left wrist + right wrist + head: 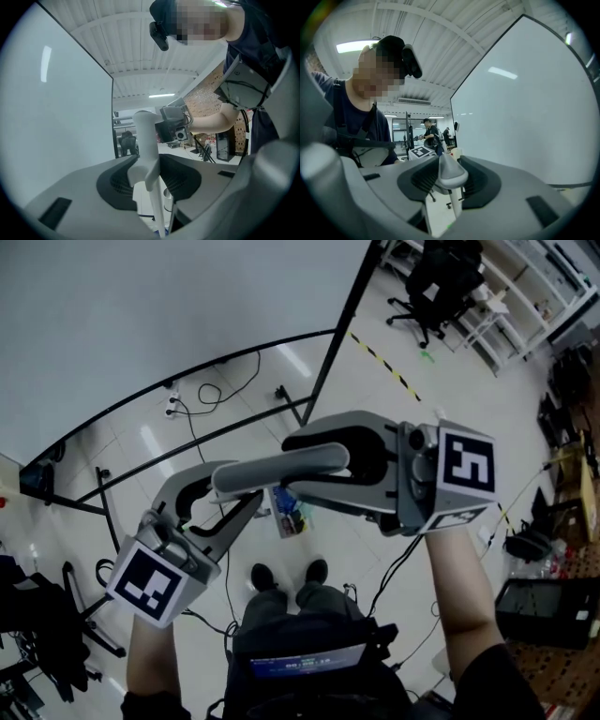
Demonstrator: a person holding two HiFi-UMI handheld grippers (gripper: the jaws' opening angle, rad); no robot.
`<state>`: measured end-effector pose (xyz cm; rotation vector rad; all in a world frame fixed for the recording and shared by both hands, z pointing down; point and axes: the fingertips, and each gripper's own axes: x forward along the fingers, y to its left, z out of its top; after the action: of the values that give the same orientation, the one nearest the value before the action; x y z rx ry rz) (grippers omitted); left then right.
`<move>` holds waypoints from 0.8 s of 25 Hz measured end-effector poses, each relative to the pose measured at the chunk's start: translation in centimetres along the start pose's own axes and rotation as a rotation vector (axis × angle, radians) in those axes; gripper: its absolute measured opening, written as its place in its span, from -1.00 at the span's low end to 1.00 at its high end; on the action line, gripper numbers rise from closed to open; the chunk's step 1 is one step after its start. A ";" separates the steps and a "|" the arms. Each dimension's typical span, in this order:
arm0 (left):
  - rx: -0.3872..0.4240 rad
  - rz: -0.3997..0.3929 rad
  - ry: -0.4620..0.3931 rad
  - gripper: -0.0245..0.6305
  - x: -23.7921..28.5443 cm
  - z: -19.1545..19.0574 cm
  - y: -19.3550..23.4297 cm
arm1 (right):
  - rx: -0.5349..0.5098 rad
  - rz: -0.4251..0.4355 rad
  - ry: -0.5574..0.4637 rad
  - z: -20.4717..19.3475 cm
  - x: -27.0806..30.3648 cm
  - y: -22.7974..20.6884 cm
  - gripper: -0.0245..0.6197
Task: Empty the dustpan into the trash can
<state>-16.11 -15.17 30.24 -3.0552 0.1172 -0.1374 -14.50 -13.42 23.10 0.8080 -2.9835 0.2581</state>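
The dustpan handle (pixel 281 471) lies level, clenched at one end by the left gripper (pixel 149 174) and at the other by the right gripper (pixel 449 180). That likely keeps the pan (pixel 290 513), apparently hanging beneath both with litter, from tipping early.

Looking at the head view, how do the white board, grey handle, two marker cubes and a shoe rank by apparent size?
White board
Left marker cube and right marker cube, about alike (both near the camera)
Grey handle
Shoe
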 end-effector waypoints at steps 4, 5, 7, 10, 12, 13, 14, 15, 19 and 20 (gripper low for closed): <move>0.030 -0.021 0.020 -0.51 2.1 0.8 -1.8 | -0.005 -0.003 -0.027 0.4 -3.0 0.4 -0.45; 0.032 -0.021 0.020 -0.51 2.5 1.0 -2.2 | -0.009 -0.003 -0.028 0.3 -3.5 0.5 -0.45; 0.039 -0.017 0.029 -0.50 3.2 1.1 -3.0 | -0.014 0.000 -0.029 0.3 -4.6 0.7 -0.45; 0.066 -0.008 0.038 -0.51 4.9 1.7 -4.1 | -0.017 0.014 -0.046 0.5 -6.6 0.8 -0.45; 0.070 0.001 0.042 -0.51 6.0 2.0 -4.9 | -0.011 0.030 -0.046 0.3 -8.2 0.8 -0.45; 0.073 0.006 0.047 -0.51 6.5 2.2 -5.2 | -0.008 0.039 -0.043 0.1 -8.9 0.8 -0.45; 0.077 0.010 0.052 -0.51 7.0 2.3 -5.4 | -0.009 0.044 -0.045 0.2 -9.5 0.8 -0.45; 0.083 0.013 0.055 -0.51 7.4 2.5 -5.7 | -0.012 0.047 -0.050 0.3 -10.0 0.7 -0.45; 0.105 0.013 0.061 -0.51 9.2 3.1 -6.7 | -0.017 0.065 -0.032 0.2 -12.2 0.5 -0.45; 0.113 0.011 0.068 -0.51 9.6 3.2 -6.9 | -0.018 0.072 -0.024 0.0 -12.8 0.5 -0.45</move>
<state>-5.76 -8.82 28.52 -2.9377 0.1265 -0.2395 -3.72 -6.63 21.97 0.7080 -3.0361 0.2258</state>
